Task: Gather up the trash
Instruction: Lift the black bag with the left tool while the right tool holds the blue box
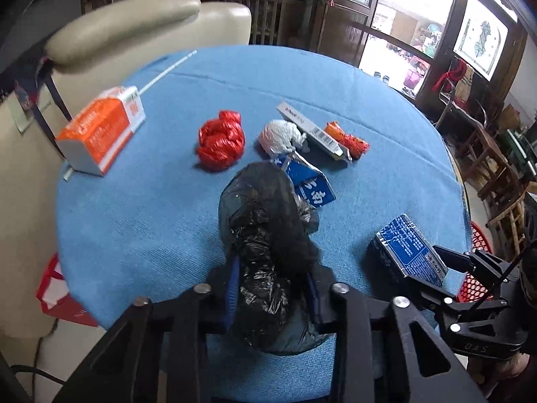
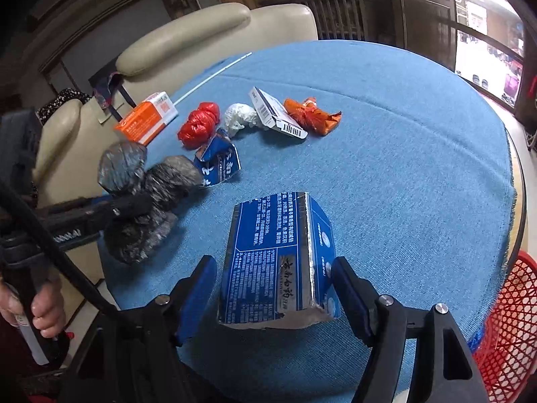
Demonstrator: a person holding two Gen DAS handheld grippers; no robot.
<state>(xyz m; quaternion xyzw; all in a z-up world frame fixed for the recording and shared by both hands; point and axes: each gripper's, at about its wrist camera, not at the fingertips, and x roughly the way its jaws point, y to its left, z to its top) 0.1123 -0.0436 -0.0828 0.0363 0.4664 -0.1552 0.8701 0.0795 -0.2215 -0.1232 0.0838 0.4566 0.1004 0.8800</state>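
A crumpled black plastic bag (image 1: 265,235) is pinched between the blue pads of my left gripper (image 1: 272,288), which is shut on it just above the blue tablecloth (image 1: 141,221). In the right wrist view the same bag (image 2: 147,194) bulges on both sides of the left gripper (image 2: 134,205). A blue printed carton (image 2: 278,262) stands between the fingers of my right gripper (image 2: 273,278). Its right pad is at the carton's side, and a narrow gap shows at the left pad. From the left wrist view the carton (image 1: 409,252) sits at the table's near right with the right gripper (image 1: 439,272) around it.
Further back on the table lie an orange box (image 1: 100,134), a red bag (image 1: 220,144), a white crumpled bag (image 1: 280,137), a flat white box (image 1: 312,131), an orange wrapper (image 1: 347,141) and a torn blue carton (image 1: 308,184). A red mesh basket (image 2: 506,329) stands below the right edge. A cream sofa (image 1: 117,33) lies behind.
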